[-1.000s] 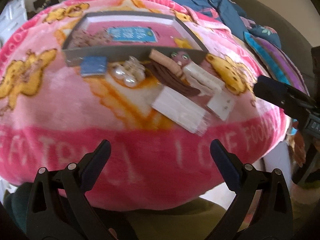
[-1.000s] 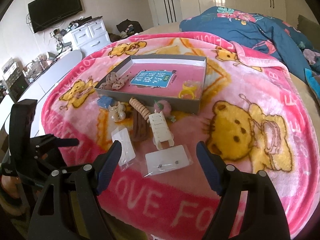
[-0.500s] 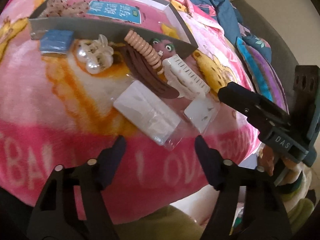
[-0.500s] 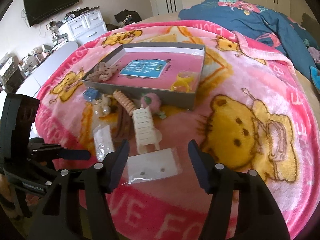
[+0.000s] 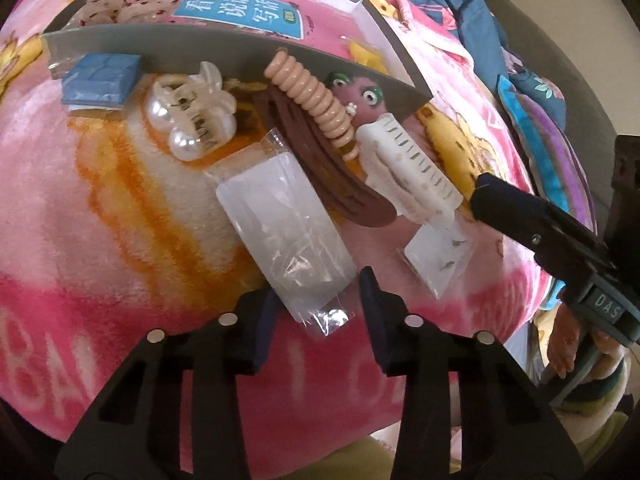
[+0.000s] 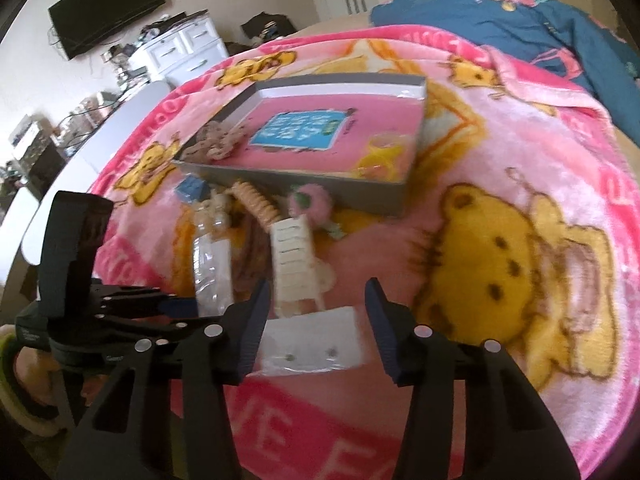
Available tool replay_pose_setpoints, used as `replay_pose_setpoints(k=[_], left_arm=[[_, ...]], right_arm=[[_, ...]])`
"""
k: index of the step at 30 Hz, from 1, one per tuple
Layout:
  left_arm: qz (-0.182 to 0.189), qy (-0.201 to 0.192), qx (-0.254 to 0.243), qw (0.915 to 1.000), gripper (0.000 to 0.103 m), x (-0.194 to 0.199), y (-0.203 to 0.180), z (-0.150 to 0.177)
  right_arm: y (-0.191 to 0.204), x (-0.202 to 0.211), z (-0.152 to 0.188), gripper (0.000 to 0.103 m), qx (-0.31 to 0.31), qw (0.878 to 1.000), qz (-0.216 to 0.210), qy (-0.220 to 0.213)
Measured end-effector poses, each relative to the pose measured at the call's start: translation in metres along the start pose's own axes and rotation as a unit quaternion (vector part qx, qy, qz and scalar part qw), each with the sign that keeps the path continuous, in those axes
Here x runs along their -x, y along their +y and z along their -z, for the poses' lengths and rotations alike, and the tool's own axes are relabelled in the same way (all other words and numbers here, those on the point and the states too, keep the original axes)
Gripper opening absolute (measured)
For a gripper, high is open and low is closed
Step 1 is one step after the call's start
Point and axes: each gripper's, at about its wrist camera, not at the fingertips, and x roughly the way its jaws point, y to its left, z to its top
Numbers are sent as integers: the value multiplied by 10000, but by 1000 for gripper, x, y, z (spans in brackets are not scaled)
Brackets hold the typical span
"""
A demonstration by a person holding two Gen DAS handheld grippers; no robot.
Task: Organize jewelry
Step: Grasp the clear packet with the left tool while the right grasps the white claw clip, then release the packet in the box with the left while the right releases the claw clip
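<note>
Both tongs are held open and empty, left gripper (image 5: 316,300) straddling the clear sachet (image 5: 288,216), right gripper (image 6: 314,320) straddling the earring card (image 6: 312,346); slippery film may be missed, or blanket (image 5: 100,200) pinched.

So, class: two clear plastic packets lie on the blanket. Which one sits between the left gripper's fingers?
The long clear packet, its end between the open left gripper. The smaller earring card lies apart, toward the right gripper.
</note>
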Motion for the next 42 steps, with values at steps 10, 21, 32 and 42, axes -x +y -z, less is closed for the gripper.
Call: replay_pose_setpoints(k=[10,21,32,42], left_arm=[[-107,-43,-218,9997,16,12,5,5],[-104,-263,-352,9990,4,43,15,12],[-232,-566,-556,9966,4,76,14,-2],[-393,-825,-746,9930,5,106,15,-23]], right_arm=[[8,-35,-5,26,0,9996,-156,244],[3,7,-6,26,-257,9993,-41,-268],[14,45,-16,26,-310,9972,84,-679],[32,58,-36,26,-214,9954,28,-930]])
